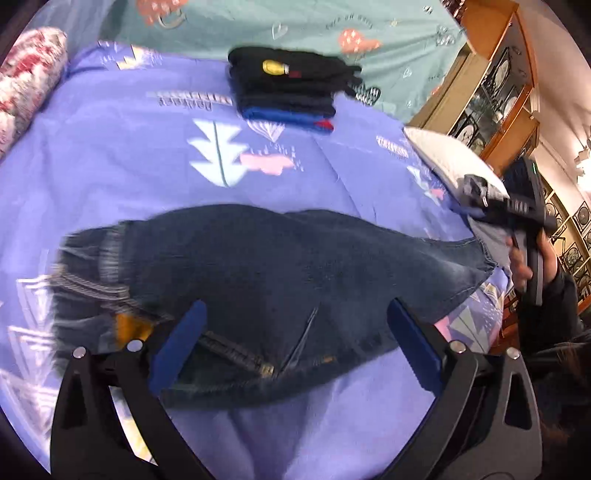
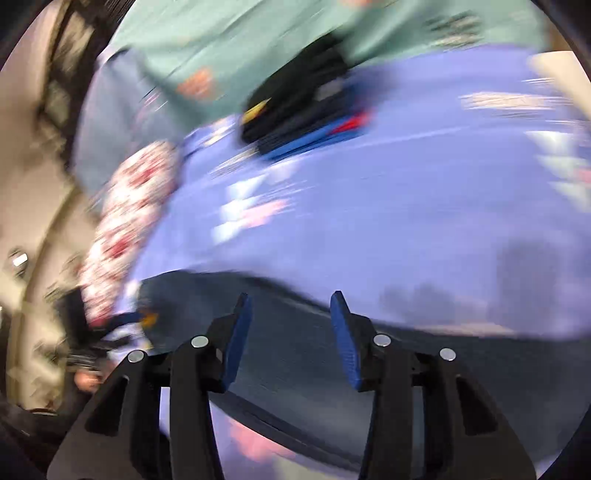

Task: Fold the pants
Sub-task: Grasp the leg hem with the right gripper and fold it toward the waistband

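On the bed, across the lilac printed bedspread (image 1: 147, 155), lie the dark denim pants (image 1: 258, 266), spread sideways with the elastic waistband off to the left in the left wrist view and the hem of a leg out to the right; the cloth is folded over itself, fly and zip showing at the near edge; the left gripper (image 1: 295, 317) hangs just above that near edge, its blue-padded jaws spread wide with nothing caught between them, denim showing through the gap; over at the right edge a hand (image 1: 524, 266) carries the right gripper (image 2: 291, 302) just beside the leg hem; its own view is heavily blurred, but the jaws stand partly apart, empty, with denim below them; whether the pads brush the cloth I cannot tell; further back sits a stack of folded dark clothes (image 1: 291, 88), well apart from the pants, on the seam where lilac meets a teal sheet (image 1: 295, 26); a floral bolster (image 1: 26, 81) lies at far left, a white pillow (image 1: 443, 155) at the right, a wooden display cabinet (image 1: 495, 81) beyond.
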`<action>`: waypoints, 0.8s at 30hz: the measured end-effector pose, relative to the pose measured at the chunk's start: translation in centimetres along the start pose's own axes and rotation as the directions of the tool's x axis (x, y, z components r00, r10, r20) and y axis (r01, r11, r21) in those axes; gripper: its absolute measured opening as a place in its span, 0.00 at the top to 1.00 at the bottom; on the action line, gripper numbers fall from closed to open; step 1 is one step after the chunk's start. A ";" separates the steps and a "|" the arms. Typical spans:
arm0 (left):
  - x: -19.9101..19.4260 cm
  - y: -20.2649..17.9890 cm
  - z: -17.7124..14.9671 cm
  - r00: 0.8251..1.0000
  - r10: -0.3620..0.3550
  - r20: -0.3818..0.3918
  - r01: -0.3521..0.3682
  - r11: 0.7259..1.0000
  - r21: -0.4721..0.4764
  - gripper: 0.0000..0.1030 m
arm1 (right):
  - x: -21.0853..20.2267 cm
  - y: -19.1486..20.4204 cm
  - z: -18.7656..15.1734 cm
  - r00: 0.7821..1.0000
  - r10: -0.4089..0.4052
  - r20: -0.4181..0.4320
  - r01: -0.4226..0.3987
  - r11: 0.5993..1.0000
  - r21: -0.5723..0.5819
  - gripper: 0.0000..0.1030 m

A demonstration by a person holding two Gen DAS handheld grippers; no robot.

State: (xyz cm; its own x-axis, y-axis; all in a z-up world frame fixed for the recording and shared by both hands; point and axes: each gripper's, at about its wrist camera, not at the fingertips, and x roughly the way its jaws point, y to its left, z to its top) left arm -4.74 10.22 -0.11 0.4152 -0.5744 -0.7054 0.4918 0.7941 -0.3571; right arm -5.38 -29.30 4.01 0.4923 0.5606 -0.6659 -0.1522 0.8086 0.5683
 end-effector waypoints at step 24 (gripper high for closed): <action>0.8 0.8 -3.7 0.993 -0.095 0.068 0.090 0.993 0.075 0.03 | 18.8 1.5 4.3 0.751 0.276 -0.600 -0.224 0.961 0.162 0.54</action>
State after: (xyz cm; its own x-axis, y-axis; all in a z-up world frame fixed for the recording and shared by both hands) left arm -6.89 11.12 -3.22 0.4175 -0.6592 -0.6254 0.5829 0.7223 -0.3722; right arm 7.35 -18.35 -5.60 -0.1862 0.7514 -0.6331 -0.1171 0.6228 0.7736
